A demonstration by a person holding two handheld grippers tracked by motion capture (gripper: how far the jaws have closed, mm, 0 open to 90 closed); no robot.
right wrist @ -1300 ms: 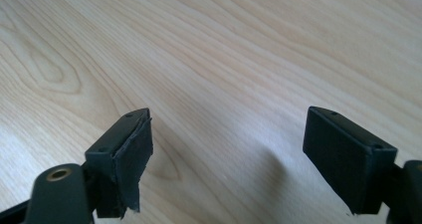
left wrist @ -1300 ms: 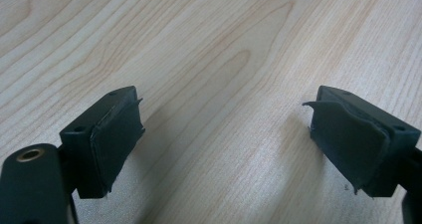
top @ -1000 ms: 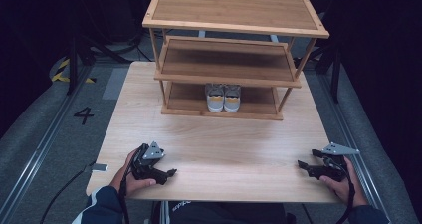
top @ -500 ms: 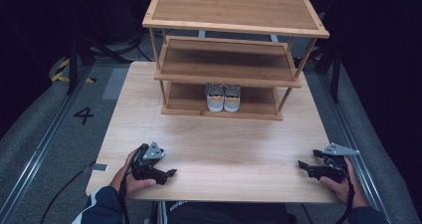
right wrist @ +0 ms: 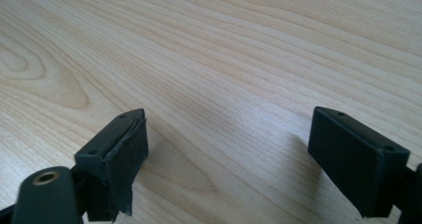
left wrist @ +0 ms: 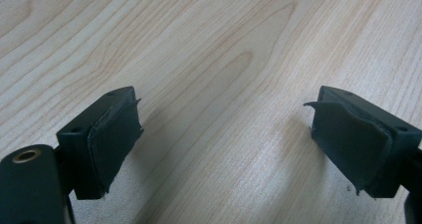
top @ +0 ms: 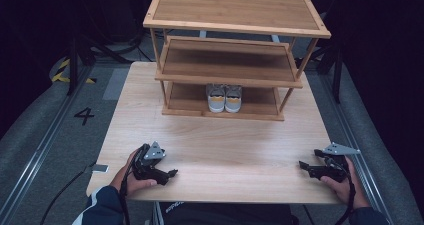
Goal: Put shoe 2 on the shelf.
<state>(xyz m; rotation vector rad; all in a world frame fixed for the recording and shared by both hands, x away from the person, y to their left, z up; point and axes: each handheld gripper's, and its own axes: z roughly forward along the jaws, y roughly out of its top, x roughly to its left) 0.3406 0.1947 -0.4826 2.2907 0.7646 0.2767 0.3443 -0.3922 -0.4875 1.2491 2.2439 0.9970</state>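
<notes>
A pair of grey and white shoes (top: 224,97) with orange heels stands on the bottom shelf of a three-tier wooden rack (top: 235,30) at the back of the table. My left gripper (top: 170,174) rests near the table's front left edge, held in a hand, open with nothing between its jaws. In the left gripper view its fingers (left wrist: 112,134) sit wide apart just above bare wood. My right gripper (top: 303,165) lies near the front right corner, also open and empty. The right gripper view shows its pads (right wrist: 124,157) spread over the tabletop.
The light wooden table (top: 215,145) stretches between the grippers and the rack. The rack's middle shelf (top: 227,60) and top shelf carry nothing. Grey floor with a metal rail (top: 35,150) and a painted "4" (top: 84,116) lies to the left.
</notes>
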